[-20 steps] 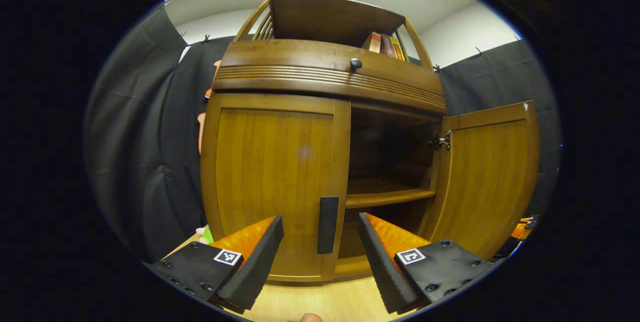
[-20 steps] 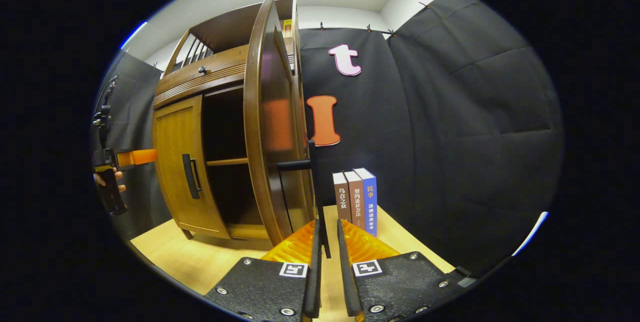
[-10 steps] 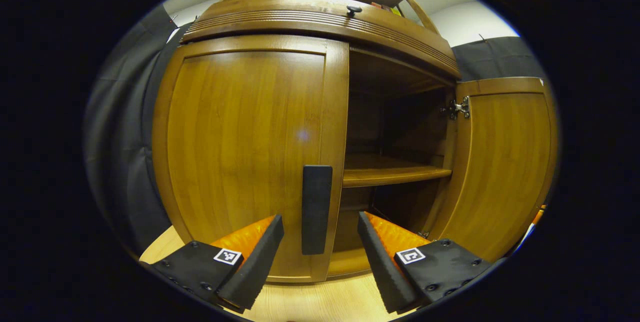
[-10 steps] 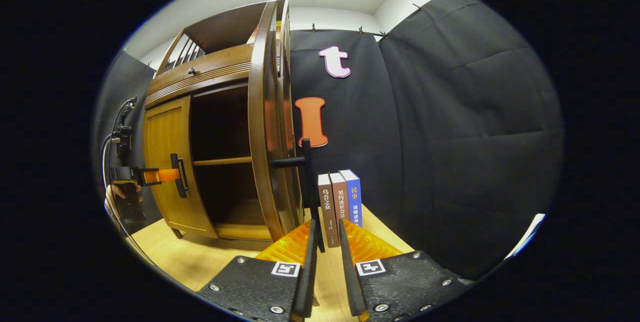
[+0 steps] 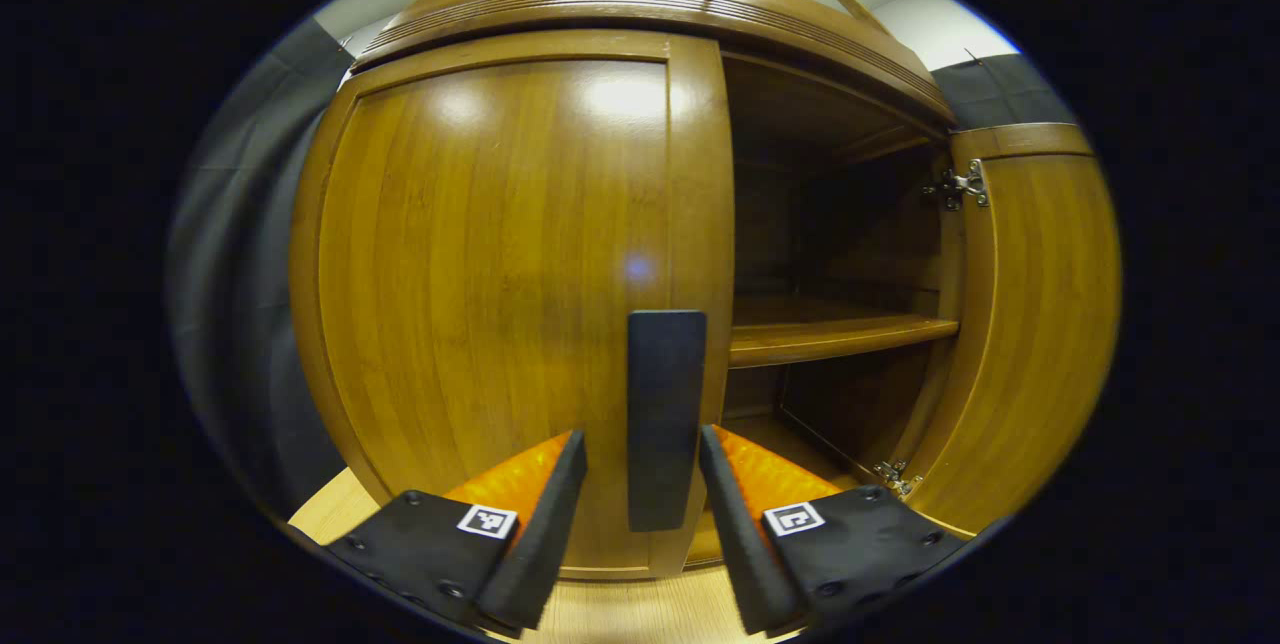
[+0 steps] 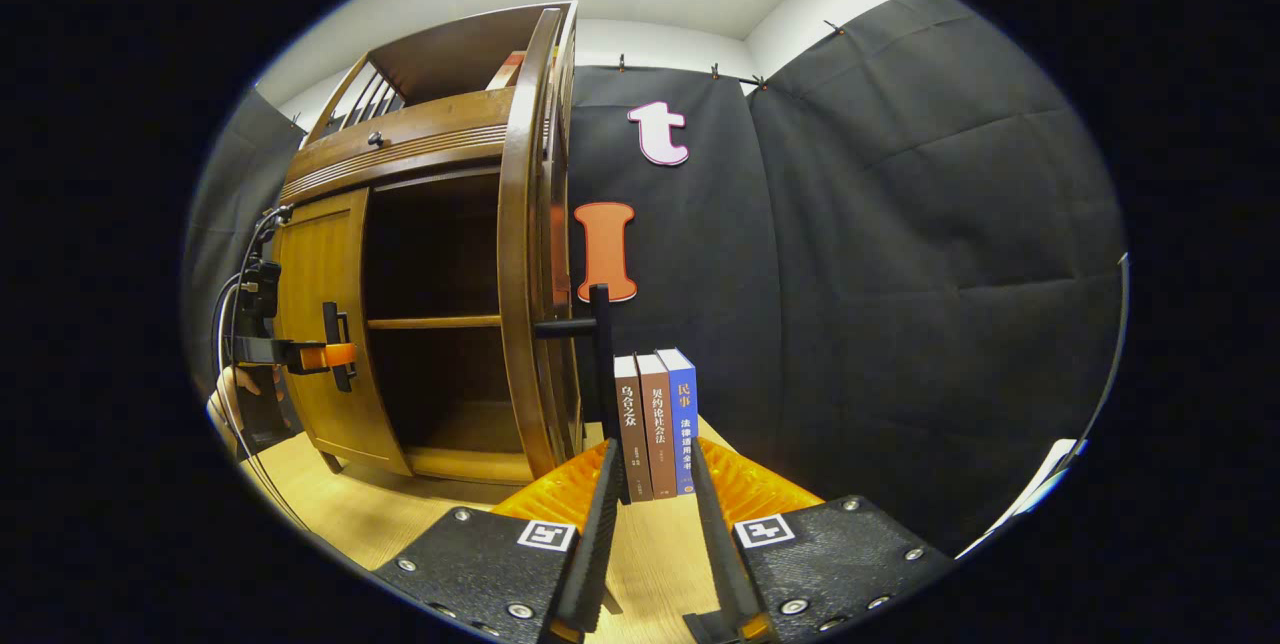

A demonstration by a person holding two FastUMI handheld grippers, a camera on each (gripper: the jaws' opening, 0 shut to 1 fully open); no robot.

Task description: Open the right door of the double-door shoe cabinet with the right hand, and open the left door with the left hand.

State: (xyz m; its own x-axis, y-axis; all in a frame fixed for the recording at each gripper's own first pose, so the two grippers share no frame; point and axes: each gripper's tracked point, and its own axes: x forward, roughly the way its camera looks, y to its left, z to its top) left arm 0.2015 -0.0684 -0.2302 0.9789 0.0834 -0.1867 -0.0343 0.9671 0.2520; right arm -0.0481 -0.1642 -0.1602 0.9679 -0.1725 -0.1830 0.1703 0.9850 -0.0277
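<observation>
The left claw is straddling the left door's handle, fingers apart and not yet pressing it (the handle's lower end is dipping between them). The left door is sitting closed; the right door is standing open. The right claw is gaping slightly beside the right door's handle, holding nothing; whether it's touching is hard to tell.

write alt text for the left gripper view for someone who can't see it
The left gripper sits open with its fingers on either side of the dark handle of the closed left door. Beside it, the right door stands open, showing a shelf inside the cabinet.
</observation>
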